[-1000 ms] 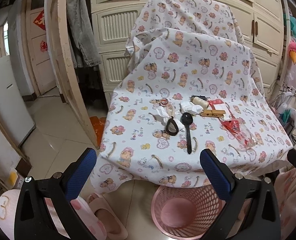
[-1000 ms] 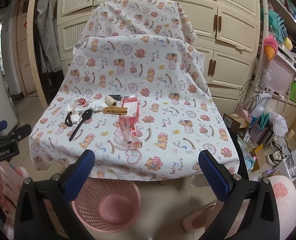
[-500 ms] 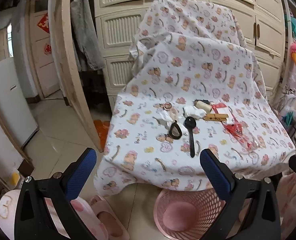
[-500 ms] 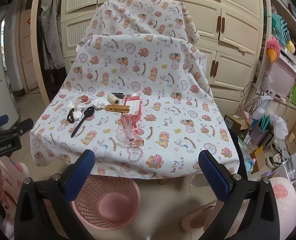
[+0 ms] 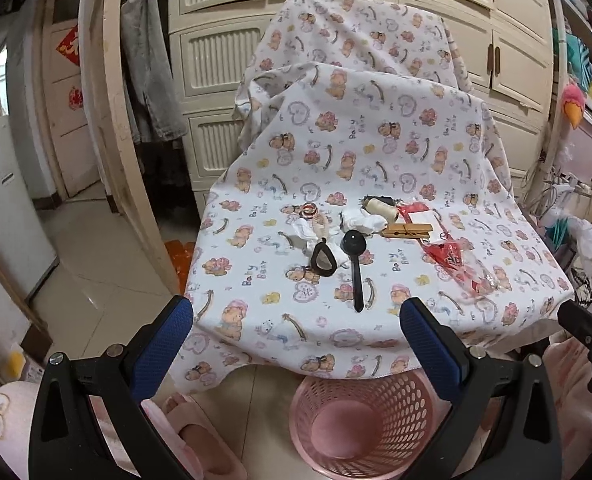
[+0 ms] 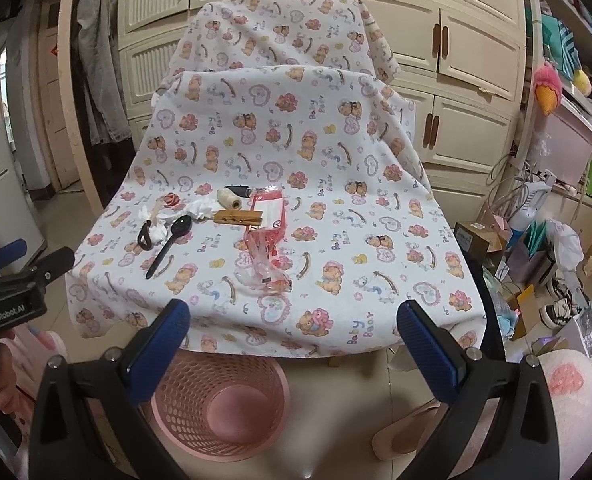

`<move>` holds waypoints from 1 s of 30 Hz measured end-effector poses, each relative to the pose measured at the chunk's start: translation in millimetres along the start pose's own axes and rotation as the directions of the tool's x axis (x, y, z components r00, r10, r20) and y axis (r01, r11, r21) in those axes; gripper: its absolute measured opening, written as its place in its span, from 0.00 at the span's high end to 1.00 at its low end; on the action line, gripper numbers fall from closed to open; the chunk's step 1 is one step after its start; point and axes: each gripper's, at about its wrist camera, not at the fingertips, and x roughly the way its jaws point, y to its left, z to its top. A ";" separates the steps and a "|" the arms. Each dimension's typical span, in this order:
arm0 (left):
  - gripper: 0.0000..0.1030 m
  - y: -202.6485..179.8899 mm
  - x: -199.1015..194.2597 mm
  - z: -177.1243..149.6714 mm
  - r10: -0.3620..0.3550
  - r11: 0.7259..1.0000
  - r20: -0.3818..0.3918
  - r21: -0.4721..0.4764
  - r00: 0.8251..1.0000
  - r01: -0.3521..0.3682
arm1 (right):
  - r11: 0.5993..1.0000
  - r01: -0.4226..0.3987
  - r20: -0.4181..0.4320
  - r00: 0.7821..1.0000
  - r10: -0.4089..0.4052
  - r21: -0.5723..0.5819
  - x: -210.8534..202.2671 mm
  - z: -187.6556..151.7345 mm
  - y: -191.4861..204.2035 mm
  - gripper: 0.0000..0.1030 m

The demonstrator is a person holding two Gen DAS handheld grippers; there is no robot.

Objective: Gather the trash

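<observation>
A table under a bear-print cloth holds a small pile: crumpled white tissues, a red and clear plastic wrapper, a black spoon, a wooden clothespin, a thread spool and a black loop. A pink mesh bin stands on the floor at the table's front edge. My left gripper and right gripper are open and empty, short of the table.
Cream cabinets stand behind the table. A wooden frame leans at left. Boxes, bags and shoes crowd the floor at right. Pink slippers lie beside the bin. The left gripper shows in the right wrist view.
Both grippers have drifted slightly; the table and bin shift a little in each view. Both stay open and empty. Nothing on the table moved.
</observation>
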 end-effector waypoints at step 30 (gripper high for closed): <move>0.53 -13.4 100.3 2.1 -0.275 0.957 -0.307 -0.173 0.911 0.231 | 0.995 -0.100 -0.181 0.979 0.094 -0.020 114.4 26.5 21.0 0.59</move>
